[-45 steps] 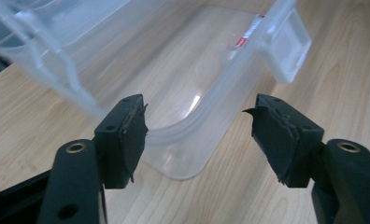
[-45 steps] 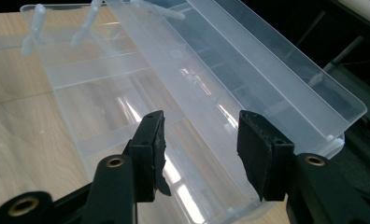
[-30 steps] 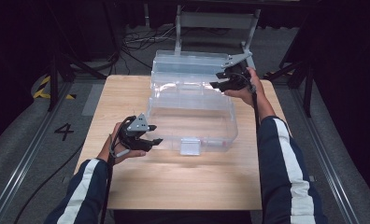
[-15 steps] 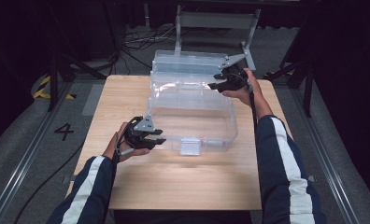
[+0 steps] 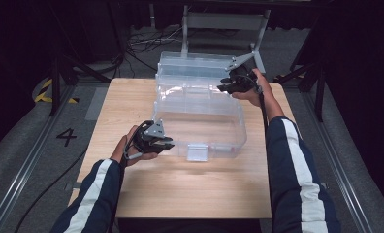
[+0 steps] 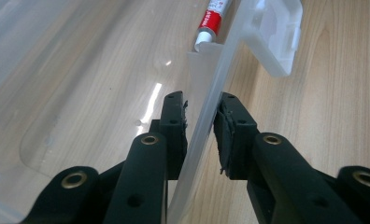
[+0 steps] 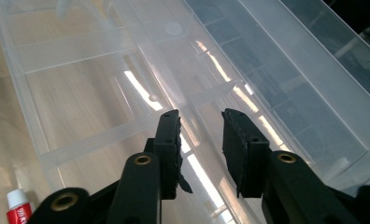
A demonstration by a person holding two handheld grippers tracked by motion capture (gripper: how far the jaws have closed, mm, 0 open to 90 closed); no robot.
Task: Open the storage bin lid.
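On the wooden bench [image 5: 132, 97], we work a clear plastic storage box [image 5: 200, 116] that sits near the middle, its hinged lid [image 5: 200, 63] thrown open toward the far edge. At left, our left tool [image 5: 157, 139] has its two jaws straddling the box's near-left rim. In the left gripper view the thin wall [image 6: 206, 116] runs up between the pads, which stand just off it on either side, so the tool reads as parted and not yet clamped. Beyond the jaws a white latch tab [image 6: 279, 35] hangs from the front wall, and a small red-and-white tube [image 6: 211, 18] lies inside the box against that wall.

At right, our right tool [image 5: 237, 84] hovers at the far-right corner, where box meets lid. In its own view the jaws stand apart over a translucent ridge [image 7: 206, 154], gripping nothing.

We judge the box light but awkward: broad, smooth, thin-walled. It looks likely to flex and to slip in hard pads, and the clear plastic could crack under a hard squeeze. The firmest purchase looks to be the thickened rim or the lid's edge, taken by both tools together so the shell does not twist; the tube may slide if it tips.
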